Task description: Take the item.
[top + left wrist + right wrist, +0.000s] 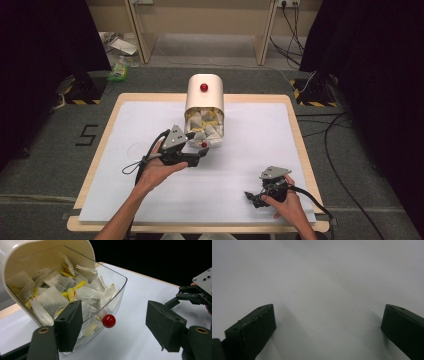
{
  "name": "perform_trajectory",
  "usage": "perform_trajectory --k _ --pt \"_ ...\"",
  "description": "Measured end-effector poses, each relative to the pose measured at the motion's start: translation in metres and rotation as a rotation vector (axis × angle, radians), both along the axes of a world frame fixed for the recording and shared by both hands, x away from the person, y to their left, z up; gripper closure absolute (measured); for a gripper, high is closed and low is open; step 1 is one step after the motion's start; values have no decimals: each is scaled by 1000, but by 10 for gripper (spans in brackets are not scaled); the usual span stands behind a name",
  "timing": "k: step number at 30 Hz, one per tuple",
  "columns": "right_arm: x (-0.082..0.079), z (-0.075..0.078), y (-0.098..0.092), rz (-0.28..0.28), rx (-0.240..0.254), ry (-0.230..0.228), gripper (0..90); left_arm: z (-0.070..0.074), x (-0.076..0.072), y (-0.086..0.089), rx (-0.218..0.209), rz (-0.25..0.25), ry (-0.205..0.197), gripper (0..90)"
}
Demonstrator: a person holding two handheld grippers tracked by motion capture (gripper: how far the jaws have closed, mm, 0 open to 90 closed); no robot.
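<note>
Two tongs wide | left tongs (113, 325) flank red knob (109, 321) | right tongs (328, 327) over white mat (324, 277)

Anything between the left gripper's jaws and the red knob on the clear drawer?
Nothing. In the left gripper view the left gripper stands open, short of the red knob on the clear drawer; bare white table between.

Your left gripper (113, 326) has one jaw covering part of the clear drawer (117, 287) and its tea bags (50, 298), the cream box (15, 250) is cut off at the top edge, and floor clutter (120, 55) is too small to identify.
</note>
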State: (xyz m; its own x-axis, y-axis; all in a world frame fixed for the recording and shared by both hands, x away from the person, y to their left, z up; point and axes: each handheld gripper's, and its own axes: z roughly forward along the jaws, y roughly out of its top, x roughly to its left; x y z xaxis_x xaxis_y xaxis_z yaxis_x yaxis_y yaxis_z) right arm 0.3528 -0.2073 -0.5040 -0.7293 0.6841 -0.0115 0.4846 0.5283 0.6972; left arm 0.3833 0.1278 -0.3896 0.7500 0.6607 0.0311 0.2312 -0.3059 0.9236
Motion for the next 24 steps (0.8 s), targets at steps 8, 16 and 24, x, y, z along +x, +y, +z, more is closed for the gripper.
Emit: perform_trajectory --k 8,16,24 --pt "0 0 0 0 0 -1 2 0 -1 0 6 -5 3 292" --pt "0 0 0 0 0 0 2 -1 -4 0 5 -11 8 291" --pt "0 0 0 0 0 0 2 0 -4 2 2 -23 20 284"
